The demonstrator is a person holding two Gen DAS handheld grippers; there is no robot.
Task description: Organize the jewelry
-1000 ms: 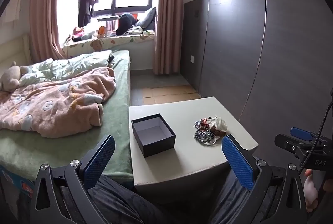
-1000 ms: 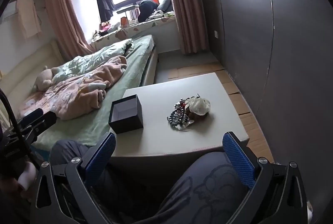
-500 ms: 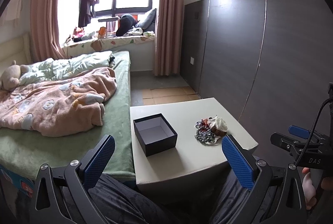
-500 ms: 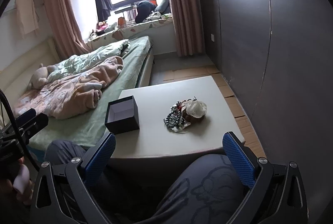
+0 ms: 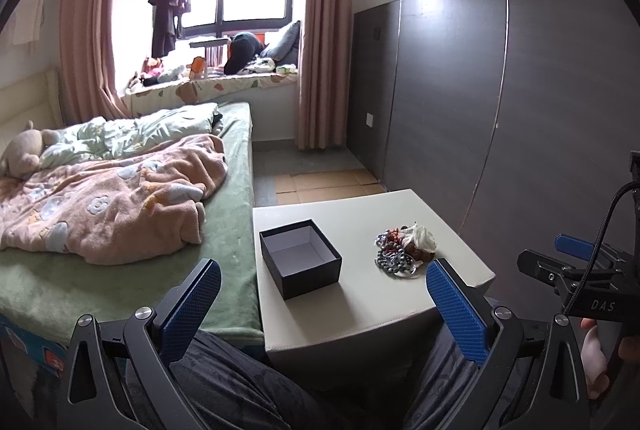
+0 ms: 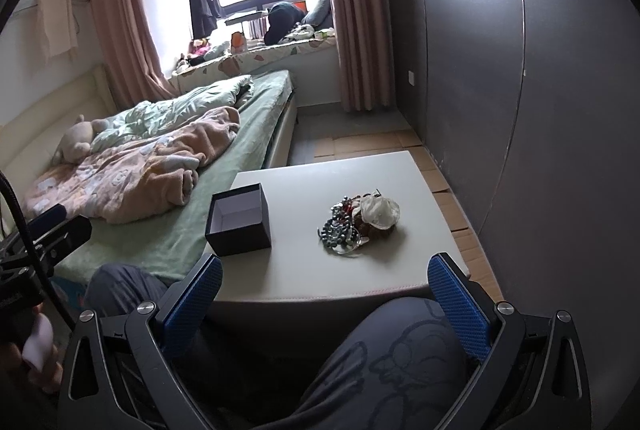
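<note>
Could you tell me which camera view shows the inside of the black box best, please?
The left wrist view: it looks down into the box, showing its pale floor and all four inner walls, with nothing in it. The right wrist view sees the box from a lower, more sideways angle, so its near wall hides part of the floor.

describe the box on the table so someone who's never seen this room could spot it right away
Find the low pale table beside the green bed. On the table's bed side sits the box: small, square, dark outside, pale inside, open-topped and empty. Its only neighbour is the tangled jewelry pile, nearer the dark wall panels, so the box is the one hard-edged thing there.
</note>
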